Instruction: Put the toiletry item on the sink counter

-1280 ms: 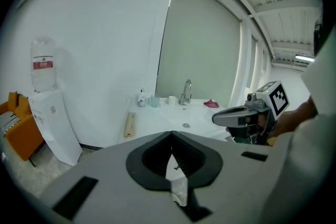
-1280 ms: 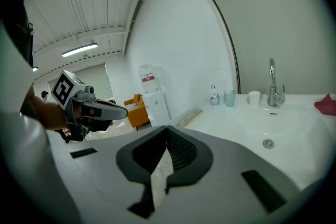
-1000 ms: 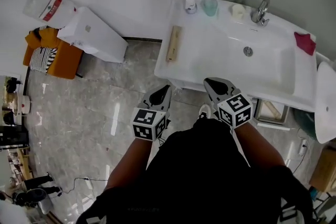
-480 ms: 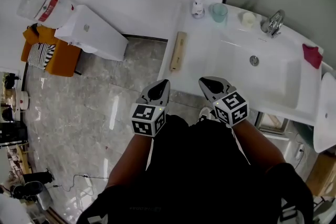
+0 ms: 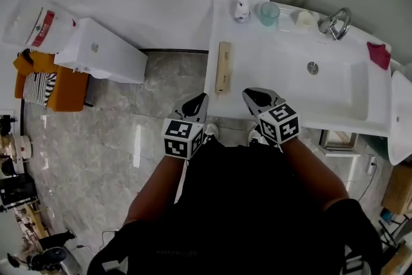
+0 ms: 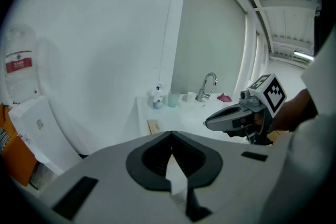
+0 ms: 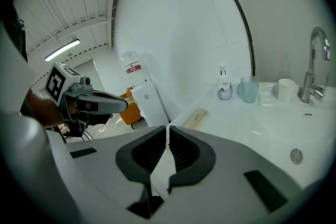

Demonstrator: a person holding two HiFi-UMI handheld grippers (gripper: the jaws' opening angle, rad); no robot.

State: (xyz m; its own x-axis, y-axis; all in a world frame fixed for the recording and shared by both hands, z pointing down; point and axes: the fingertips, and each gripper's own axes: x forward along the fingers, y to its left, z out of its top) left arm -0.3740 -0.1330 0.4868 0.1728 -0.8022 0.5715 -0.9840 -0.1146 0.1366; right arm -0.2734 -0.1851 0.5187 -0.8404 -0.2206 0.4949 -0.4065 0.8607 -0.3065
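Left gripper point(image 5: 201, 100) and right gripper point(image 5: 251, 94) both have their jaws pressed together, empty. A flat wooden piece point(image 5: 223, 66) lies on the surface point(image 5: 277, 84) at their twelve o'clock. No toiletry item is held, so the task looks unstarted.

White sink table point(image 5: 257, 55) carrying 5 loose things.
At the back: a small white pump bottle point(image 5: 241, 8), a pale green translucent cup point(image 5: 269, 12), a cream round cup point(image 5: 304, 18) by the chrome tap point(image 5: 337, 22); a flat wooden strip point(image 5: 224, 67) lies left, a red cloth point(image 5: 378, 55) right.
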